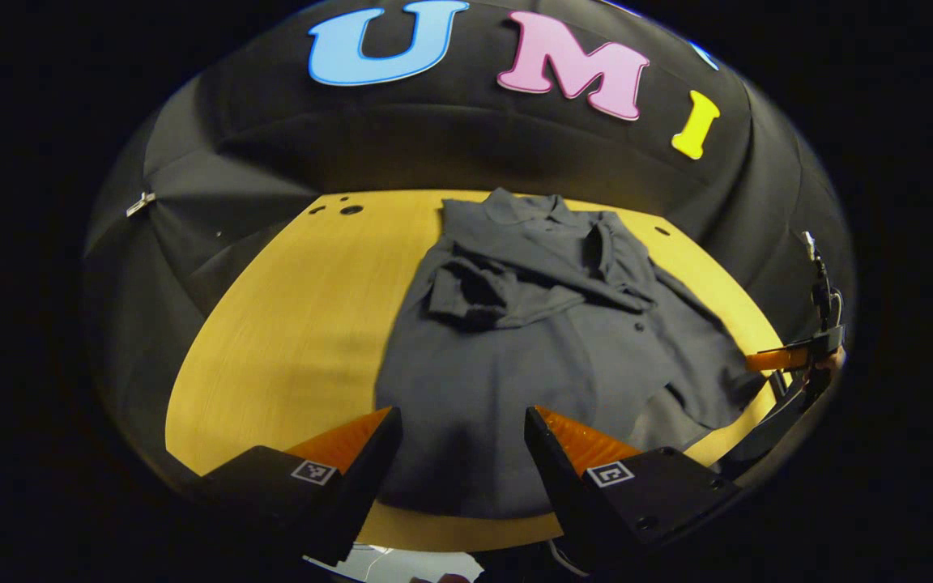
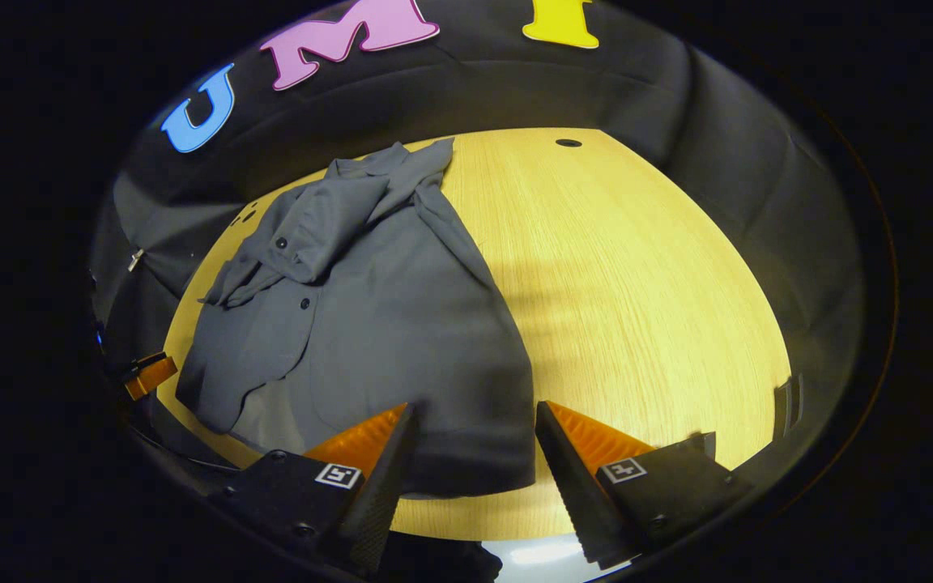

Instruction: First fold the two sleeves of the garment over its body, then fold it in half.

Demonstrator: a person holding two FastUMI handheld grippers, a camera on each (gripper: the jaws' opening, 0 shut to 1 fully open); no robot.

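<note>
1. While the left gripper (image 1: 458,453) hangs low at 6 o'clock in the left gripper view, its jaws stand spread apart over the near hem of the garment (image 1: 531,340), pinching nothing.
2. Likewise at 6 o'clock in the right gripper view, the right gripper (image 2: 475,453) has its jaws spread wide, one finger over the hem corner of the garment (image 2: 385,324) and the other over the bare counter (image 2: 636,283).
3. Seen from the left gripper view, the dark grey garment lies flat on the yellow wooden counter (image 1: 288,324), running from the near edge toward 12 o'clock, collar at the far end.
4. Both sleeves lie folded inward over the chest, bunched just below the collar.
5. At 3 o'clock in the left gripper view, the right gripper (image 1: 790,360) sits beside the garment's edge.
6. At 9 o'clock in the right gripper view, the left gripper (image 2: 146,374) shows at the counter's edge.
</note>
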